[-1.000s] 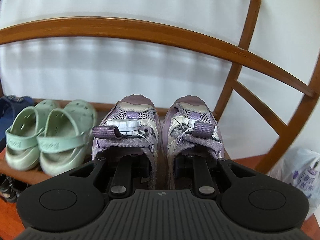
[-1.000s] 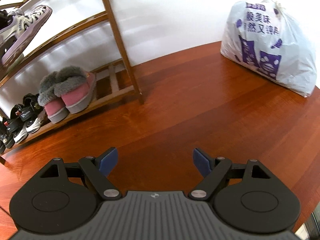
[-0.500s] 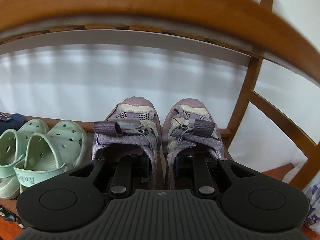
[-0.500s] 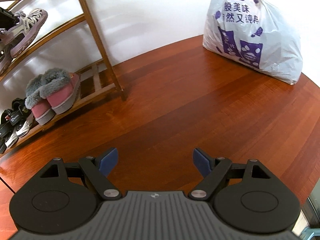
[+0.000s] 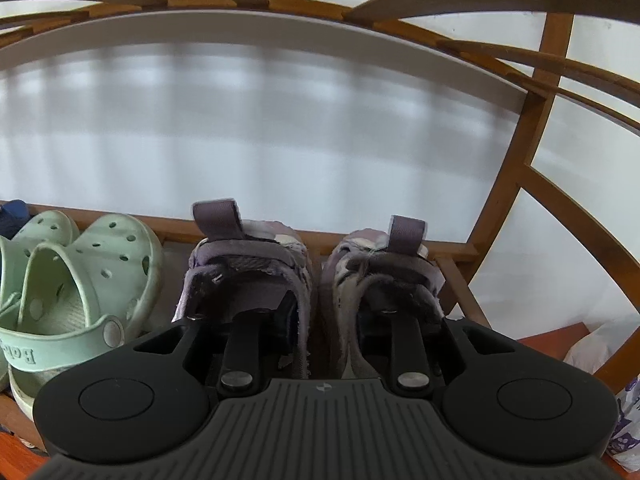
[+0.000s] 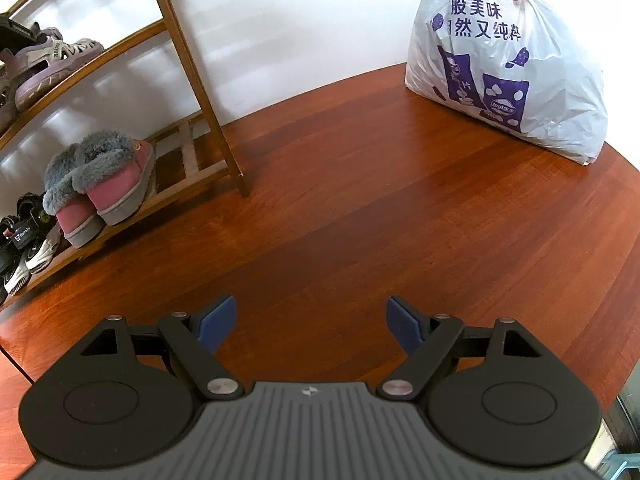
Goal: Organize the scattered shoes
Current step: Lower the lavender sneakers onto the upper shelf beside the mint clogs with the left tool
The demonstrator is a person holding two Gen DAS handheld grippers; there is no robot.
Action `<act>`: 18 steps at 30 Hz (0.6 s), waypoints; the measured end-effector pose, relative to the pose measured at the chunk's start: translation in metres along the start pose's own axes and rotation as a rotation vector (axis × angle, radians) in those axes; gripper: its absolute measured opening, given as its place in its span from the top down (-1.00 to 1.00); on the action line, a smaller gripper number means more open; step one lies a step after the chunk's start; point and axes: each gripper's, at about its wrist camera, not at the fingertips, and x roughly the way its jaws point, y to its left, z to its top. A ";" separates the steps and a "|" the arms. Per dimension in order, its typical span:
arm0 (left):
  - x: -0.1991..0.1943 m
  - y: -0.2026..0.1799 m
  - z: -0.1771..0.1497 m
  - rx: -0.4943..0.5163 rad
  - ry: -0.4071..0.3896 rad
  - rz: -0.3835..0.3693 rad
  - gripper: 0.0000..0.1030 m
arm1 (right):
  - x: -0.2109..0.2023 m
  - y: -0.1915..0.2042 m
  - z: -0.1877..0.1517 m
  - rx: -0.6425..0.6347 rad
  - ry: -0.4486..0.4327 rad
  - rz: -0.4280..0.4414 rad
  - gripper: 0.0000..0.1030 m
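Reaching into the wooden slatted shoe rack [image 5: 516, 184], your left gripper [image 5: 316, 316] has one finger inside each of the worn purple mesh sneakers [image 5: 248, 268], pinching their touching inner walls. Its jaws have just been opening, and you cannot tell whether the pads are pressing. The sneakers sit on the shelf straight ahead, pale green perforated clogs [image 5: 76, 284] just left of them. Your right gripper [image 6: 312, 324] hovers over the reddish wooden floor [image 6: 360, 208], jaws wide apart and empty.
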 end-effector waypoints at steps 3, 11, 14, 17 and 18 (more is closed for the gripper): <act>0.000 -0.001 0.001 0.022 0.009 -0.016 0.19 | 0.002 0.002 0.001 -0.005 0.001 0.002 -0.68; -0.019 -0.005 0.002 0.082 -0.025 -0.034 -0.29 | 0.004 0.009 0.005 -0.035 -0.002 0.028 -0.69; -0.027 -0.002 0.001 0.076 -0.024 -0.039 -0.33 | 0.004 0.012 0.006 -0.042 -0.005 0.040 -0.69; -0.035 0.001 0.000 0.071 -0.018 -0.040 -0.35 | 0.002 0.014 0.008 -0.052 -0.011 0.050 -0.69; -0.038 0.002 -0.001 0.072 -0.019 -0.040 -0.35 | 0.002 0.015 0.008 -0.056 -0.014 0.054 -0.69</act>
